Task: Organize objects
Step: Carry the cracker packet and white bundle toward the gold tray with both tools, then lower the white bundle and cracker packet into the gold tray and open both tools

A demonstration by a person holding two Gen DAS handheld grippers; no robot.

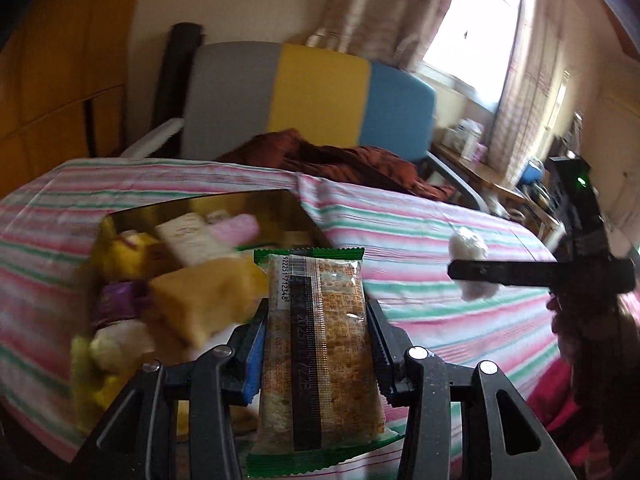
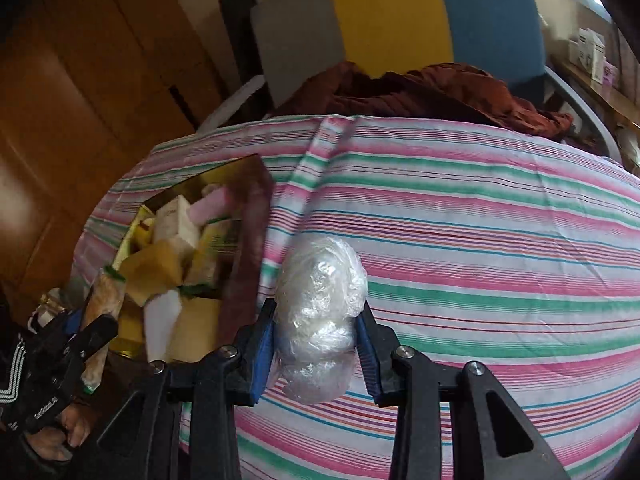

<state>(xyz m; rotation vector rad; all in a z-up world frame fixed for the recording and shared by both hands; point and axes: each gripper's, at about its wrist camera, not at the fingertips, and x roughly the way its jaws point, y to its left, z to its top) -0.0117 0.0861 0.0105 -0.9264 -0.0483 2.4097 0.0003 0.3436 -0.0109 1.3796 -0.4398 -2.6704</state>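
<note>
Snack packet [image 1: 318, 344], box [image 1: 296, 204] behind

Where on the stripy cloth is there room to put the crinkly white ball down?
The striped cloth lies bare from the gold box across to its far right edge, and back to the brown fabric by the chair. Only the left is crowded: the box brims with snack packets.
</note>
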